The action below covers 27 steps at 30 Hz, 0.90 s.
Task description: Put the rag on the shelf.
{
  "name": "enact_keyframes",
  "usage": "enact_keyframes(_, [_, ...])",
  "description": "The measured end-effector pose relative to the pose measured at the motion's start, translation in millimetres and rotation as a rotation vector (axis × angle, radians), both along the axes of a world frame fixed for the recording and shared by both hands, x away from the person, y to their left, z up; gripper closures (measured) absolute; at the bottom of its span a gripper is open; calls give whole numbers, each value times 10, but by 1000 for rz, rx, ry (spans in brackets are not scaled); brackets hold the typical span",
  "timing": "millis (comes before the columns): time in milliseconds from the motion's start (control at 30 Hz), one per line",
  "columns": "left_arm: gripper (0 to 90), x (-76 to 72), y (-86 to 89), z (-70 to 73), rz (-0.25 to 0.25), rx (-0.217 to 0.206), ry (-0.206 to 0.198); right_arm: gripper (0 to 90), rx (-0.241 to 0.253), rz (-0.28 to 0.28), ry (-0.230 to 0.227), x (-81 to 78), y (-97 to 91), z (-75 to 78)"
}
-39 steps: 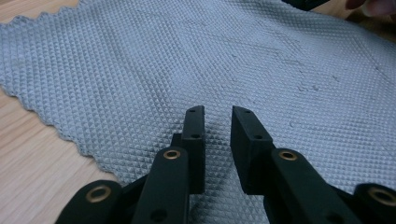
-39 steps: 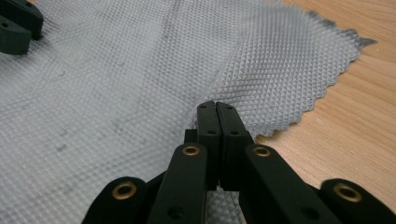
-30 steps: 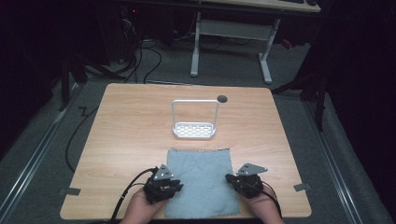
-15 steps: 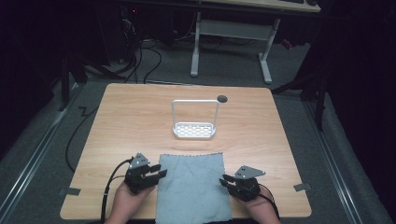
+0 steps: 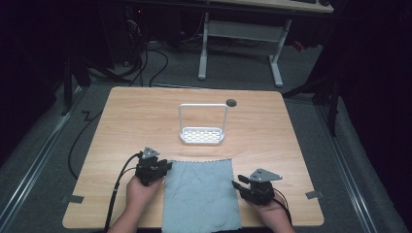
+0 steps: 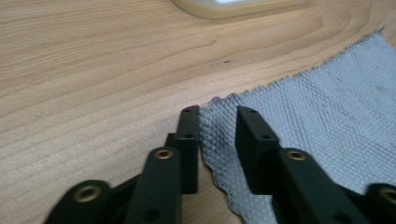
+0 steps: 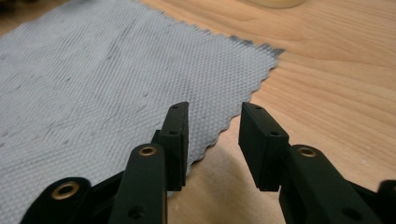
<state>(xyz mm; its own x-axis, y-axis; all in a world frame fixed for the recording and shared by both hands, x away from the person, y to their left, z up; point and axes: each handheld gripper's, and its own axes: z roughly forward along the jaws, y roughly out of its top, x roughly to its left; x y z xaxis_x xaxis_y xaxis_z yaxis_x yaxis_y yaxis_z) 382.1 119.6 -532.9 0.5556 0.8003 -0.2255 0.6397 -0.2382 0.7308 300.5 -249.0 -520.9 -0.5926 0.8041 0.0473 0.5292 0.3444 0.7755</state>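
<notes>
On the pale wooden bench (image 5: 126, 121), the left hand-held gripper (image 5: 160, 169) rests at the left edge of a flat grey-blue woven cloth (image 5: 200, 194), its jaws apart and straddling the cloth's far left corner. The cloth lies at the near middle of the bench. Beyond it stands a white perforated rack with a tall wire loop handle (image 5: 202, 132). The right hand-held gripper (image 5: 238, 185) sits at the cloth's right edge, jaws apart, one over fabric, one over wood.
</notes>
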Motion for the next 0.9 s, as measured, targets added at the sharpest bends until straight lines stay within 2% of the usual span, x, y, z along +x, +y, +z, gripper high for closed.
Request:
enact_keyframes(67, [796, -27, -20, -21, -5, 7, -23, 607, -5, -15, -10, 29, 18, 8])
enact_keyframes(100, [853, -33, -23, -23, -7, 11, -28, 580, 1, -32, -12, 87, 45, 14])
enact_keyframes(133, [853, -35, -25, -27, -8, 12, -30, 580, 1, -32, -12, 87, 45, 14])
enact_keyframes(200, [890, -30, -25, -30, -12, 13, -31, 546, -8, -48, -10, 184, 85, 11])
enact_keyframes(233, [892, -28, -23, -31, -13, 11, -31, 519, -19, -60, 9, 289, 122, -5])
enact_keyframes(300, [892, -27, -22, -33, -13, 10, -31, 510, -24, -66, 10, 332, 137, -11])
enact_keyframes(333, [892, -26, -19, -32, -15, 9, -29, 503, -38, -75, 8, 434, 170, -21])
enact_keyframes(400, [892, -25, -17, -33, -15, 8, -29, 500, -28, -97, 31, 558, 206, -32])
enact_keyframes(467, [892, -30, -23, -32, -15, 13, -33, 502, -51, -99, 32, 667, 270, -51])
enact_keyframes(500, [891, -30, -22, -33, -16, 12, -32, 497, -85, -110, 51, 743, 321, -76])
enact_keyframes(533, [891, -30, -22, -33, -16, 12, -32, 497, -85, -110, 51, 743, 321, -76])
enact_keyframes(600, [892, -27, -18, -33, -17, 9, -30, 522, -91, -116, 42, 766, 336, -84])
enact_keyframes(700, [891, -25, -16, -33, -17, 8, -29, 631, -95, -124, 47, 747, 331, -73])
enact_keyframes(733, [891, -25, -16, -33, -17, 8, -29, 631, -95, -124, 47, 747, 331, -73])
enact_keyframes(767, [891, -25, -15, -33, -17, 7, -29, 679, -92, -113, 40, 732, 337, -78])
enact_keyframes(800, [891, -25, -14, -33, -19, 7, -27, 679, -92, -113, 40, 732, 337, -78])
enact_keyframes(900, [891, -31, -20, -34, -22, 9, -31, 778, -91, -95, 34, 721, 356, -81])
